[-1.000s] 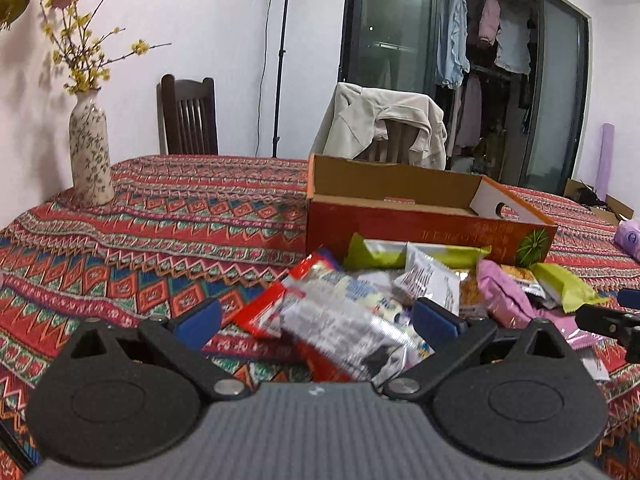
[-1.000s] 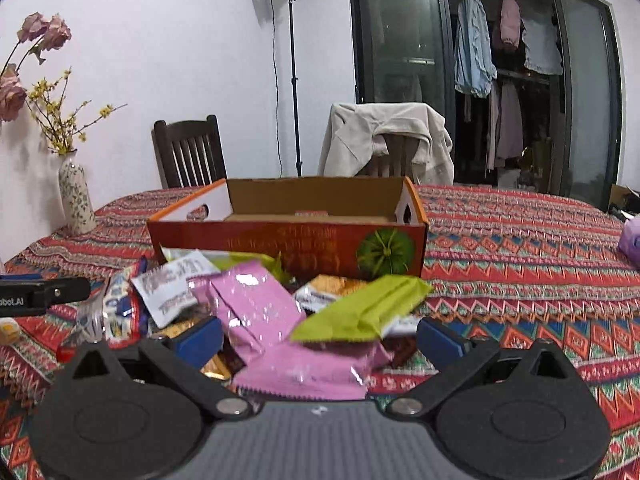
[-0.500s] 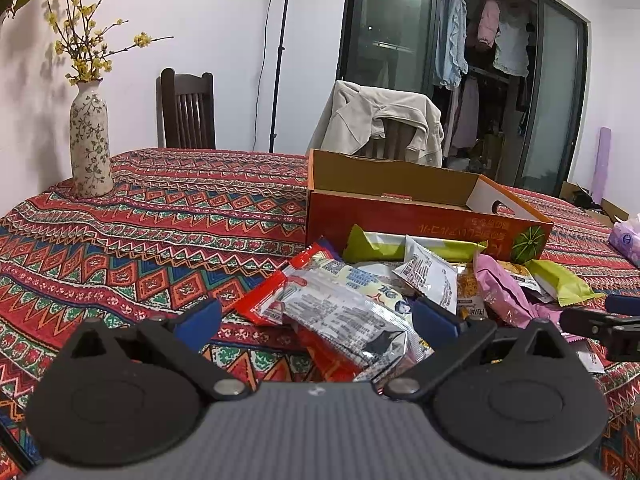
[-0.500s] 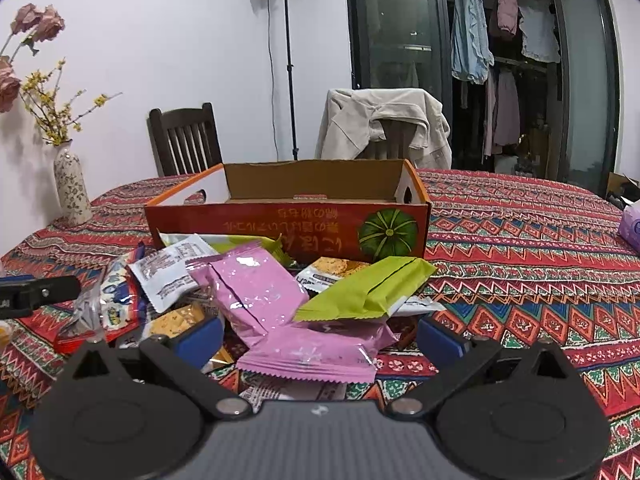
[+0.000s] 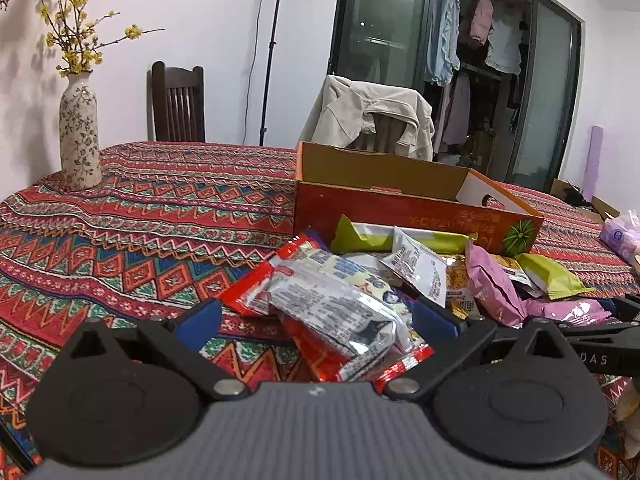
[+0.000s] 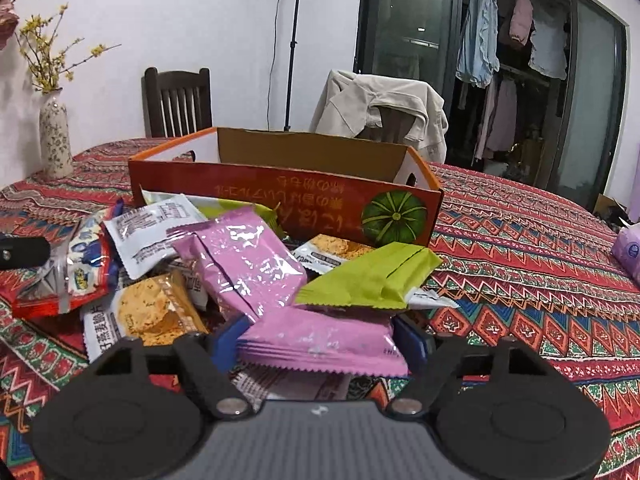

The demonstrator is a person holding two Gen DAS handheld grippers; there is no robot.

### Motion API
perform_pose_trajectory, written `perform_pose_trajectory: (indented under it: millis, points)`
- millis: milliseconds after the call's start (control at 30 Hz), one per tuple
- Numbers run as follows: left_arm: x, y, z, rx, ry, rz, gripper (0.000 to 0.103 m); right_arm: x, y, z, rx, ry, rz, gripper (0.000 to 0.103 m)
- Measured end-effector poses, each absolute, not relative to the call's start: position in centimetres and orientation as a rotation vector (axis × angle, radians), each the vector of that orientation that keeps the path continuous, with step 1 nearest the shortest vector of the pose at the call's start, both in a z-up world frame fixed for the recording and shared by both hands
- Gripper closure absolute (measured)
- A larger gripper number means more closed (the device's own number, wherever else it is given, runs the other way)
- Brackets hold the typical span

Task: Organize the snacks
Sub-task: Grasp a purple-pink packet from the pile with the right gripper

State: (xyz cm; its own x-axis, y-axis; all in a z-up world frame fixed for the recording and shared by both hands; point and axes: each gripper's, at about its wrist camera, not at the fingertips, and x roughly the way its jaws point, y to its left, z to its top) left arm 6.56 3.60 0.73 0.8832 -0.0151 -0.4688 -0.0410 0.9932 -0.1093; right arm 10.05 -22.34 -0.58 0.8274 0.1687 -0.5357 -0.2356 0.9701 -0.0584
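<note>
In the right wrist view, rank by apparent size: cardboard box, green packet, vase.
1. Cardboard box, widest by far.
2. Green packet.
3. Vase, though it stands farther from the camera, so it may really be bigger.

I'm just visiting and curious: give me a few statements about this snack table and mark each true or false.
1. The orange cardboard box has snacks piled inside it. False: no snacks show inside; the packets lie on the tablecloth in front.
2. A pink packet lies between the fingers of the right gripper, whose jaws are closing. True.
3. The flower vase lies tipped over. False: it stands upright.
4. A light jacket hangs over a chair behind the box. True.
5. The left gripper is clamped shut. False: it is open around a silver and red packet.
</note>
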Motion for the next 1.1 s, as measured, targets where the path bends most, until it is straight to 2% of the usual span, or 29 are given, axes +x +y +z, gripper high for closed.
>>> perform_pose_trajectory:
  millis: [67, 500, 633, 933, 1033, 1100]
  points:
    - [6.5, 3.4, 0.7, -0.116, 0.489, 0.008, 0.000, 9.7, -22.3, -0.7, -0.146, 0.550, 0.207, 0.035]
    - [6.5, 1.0, 1.1, -0.075, 0.493, -0.023, 0.000, 7.1, -24.6, 1.8, -0.018, 0.409, 0.274, 0.043]
    - [7.0, 0.1, 1.1, -0.060, 0.512, -0.014, 0.000, 6.6, -25.1, 2.6, 0.013, 0.379, 0.300, 0.052]
    - [8.9, -0.1, 1.3, -0.074, 0.559, 0.085, 0.000, 7.5, -25.4, 1.6, 0.025, 0.436, 0.318, 0.051]
    - [8.9, 0.0, 1.1, -0.082, 0.571, 0.093, 0.000, 8.0, -25.2, 0.9, 0.015, 0.468, 0.313, 0.045]
    - [8.9, 0.0, 1.1, -0.085, 0.576, 0.101, 0.000, 8.2, -25.1, 0.5, 0.013, 0.485, 0.311, 0.045]
